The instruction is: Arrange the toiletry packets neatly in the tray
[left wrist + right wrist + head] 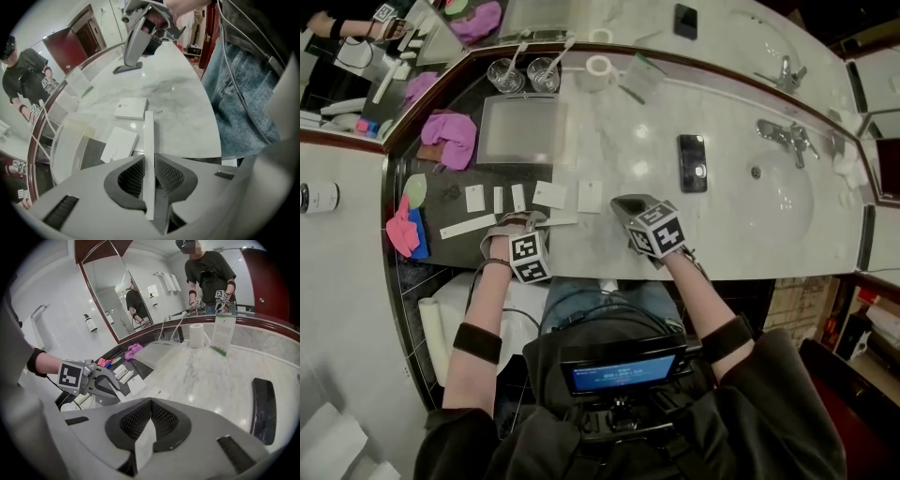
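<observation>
Left gripper (528,221) (150,160): low at the front edge of the tabletop (727,230) (178,103), pointing steeply down. Its fingers are closed on a long packet, with a pad pressed on each flat side.
Long packet (563,222) (149,136): thin and white, standing on its edge between the pads. In the left gripper view it runs out toward 12 o'clock over the marble. In the head view it sticks out toward 3 o'clock.
Right gripper (622,203) (149,403): at 3 o'clock from the left gripper, near it but apart. Its fingers are closed together, pad against pad, above the marble.
Small packets (549,194) (131,108): five white ones in a loose row at 12 o'clock from the left gripper, just beyond it. The left ones lie on the dark mat (455,183) and the right ones on the marble.
Second long packet (469,227): flat on the dark mat, at 9 o'clock from the left gripper.
Tray (522,131): pale and rectangular, on the dark mat at 12 o'clock beyond the row, apart from every packet.
Pink cloth (450,139): just beside the tray, at its 9 o'clock.
Glasses (523,75): two, at 12 o'clock of the tray.
Phone (692,162): dark, flat on the marble at 1 o'clock from the right gripper.
Basin (783,192): at 3 o'clock of the phone.
</observation>
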The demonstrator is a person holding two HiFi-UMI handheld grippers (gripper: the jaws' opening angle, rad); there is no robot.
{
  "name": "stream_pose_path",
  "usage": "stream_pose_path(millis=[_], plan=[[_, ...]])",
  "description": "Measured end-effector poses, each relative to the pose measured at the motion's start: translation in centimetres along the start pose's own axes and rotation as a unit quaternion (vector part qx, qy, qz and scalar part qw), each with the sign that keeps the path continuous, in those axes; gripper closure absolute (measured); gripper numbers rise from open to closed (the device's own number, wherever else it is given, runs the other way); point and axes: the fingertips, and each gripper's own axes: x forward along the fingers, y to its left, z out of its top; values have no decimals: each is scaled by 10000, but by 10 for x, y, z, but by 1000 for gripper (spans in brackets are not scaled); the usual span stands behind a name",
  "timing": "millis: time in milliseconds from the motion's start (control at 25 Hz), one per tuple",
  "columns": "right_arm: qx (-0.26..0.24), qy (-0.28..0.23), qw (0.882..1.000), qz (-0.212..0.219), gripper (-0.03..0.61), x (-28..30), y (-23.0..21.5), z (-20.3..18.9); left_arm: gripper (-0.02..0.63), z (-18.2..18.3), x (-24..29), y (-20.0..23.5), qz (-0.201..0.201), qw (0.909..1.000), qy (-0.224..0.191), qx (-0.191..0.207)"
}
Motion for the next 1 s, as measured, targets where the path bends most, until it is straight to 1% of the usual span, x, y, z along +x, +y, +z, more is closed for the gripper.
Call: stream_pose_path(millis=[160,240,400,560,680,840,920,1000], plan=[[-51,24,10000,51,577,4,5,1,546,2,-12,6,257,9996,-70,-26],[-88,14,9999,70,577,5,8,3,546,8,-21,13,437,9988,-188,-60],[-155,1,9998,103,577,8,12,9,546,12,-36,31,905,9955,-261,-65],[-210,-39,9997,114,577,8,16,20,546,14,-52,54,1382,9899,-303,-70],[-253,-75,9996,131,577,11,18,25,546,12,-64,77,1870,9819,-286,47],[-288,-153,9993,168,577,16,24,39,546,7,-84,115,2603,9650,-167,260],[-300,-193,9992,193,577,19,27,47,546,3,-93,134,2864,9577,-114,254],[-308,-246,9990,214,577,24,30,55,546,-1,-98,152,3049,9518,-87,328]])
